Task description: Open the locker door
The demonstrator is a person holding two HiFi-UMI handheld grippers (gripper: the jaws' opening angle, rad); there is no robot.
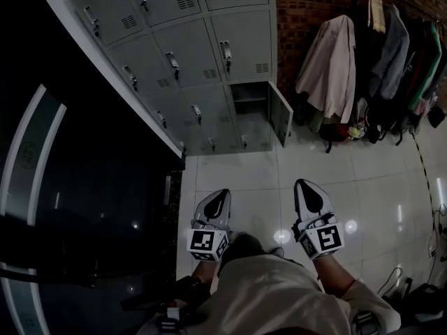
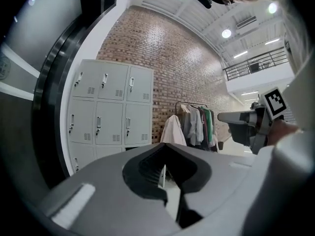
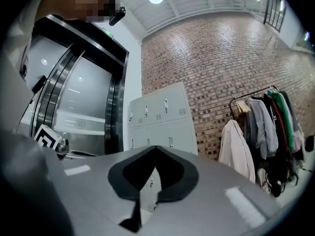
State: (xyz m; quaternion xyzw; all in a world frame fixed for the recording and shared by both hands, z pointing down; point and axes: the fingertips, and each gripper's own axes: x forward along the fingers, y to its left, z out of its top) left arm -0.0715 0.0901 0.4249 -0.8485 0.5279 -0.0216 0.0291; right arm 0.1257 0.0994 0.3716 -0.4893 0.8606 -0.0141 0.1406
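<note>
A bank of grey lockers [image 1: 202, 54] stands against the brick wall ahead of me. Its bottom-right compartment [image 1: 249, 100] gapes, and that locker door [image 1: 281, 114] is swung out to the right. The other doors are closed. My left gripper [image 1: 215, 199] and right gripper [image 1: 304, 190] hover side by side over the white floor tiles, well short of the lockers. Both are shut with nothing between the jaws. The lockers [image 2: 110, 109] show beyond the left gripper [image 2: 165, 146] in its own view. They also appear as lockers [image 3: 160, 117] past the right gripper [image 3: 156, 148].
A clothes rack [image 1: 391, 61] with several coats and a pale jacket [image 1: 328, 68] stands right of the lockers. A dark glass wall [image 1: 84, 187] runs along my left. Cables [image 1: 419, 285] lie on the floor at the lower right.
</note>
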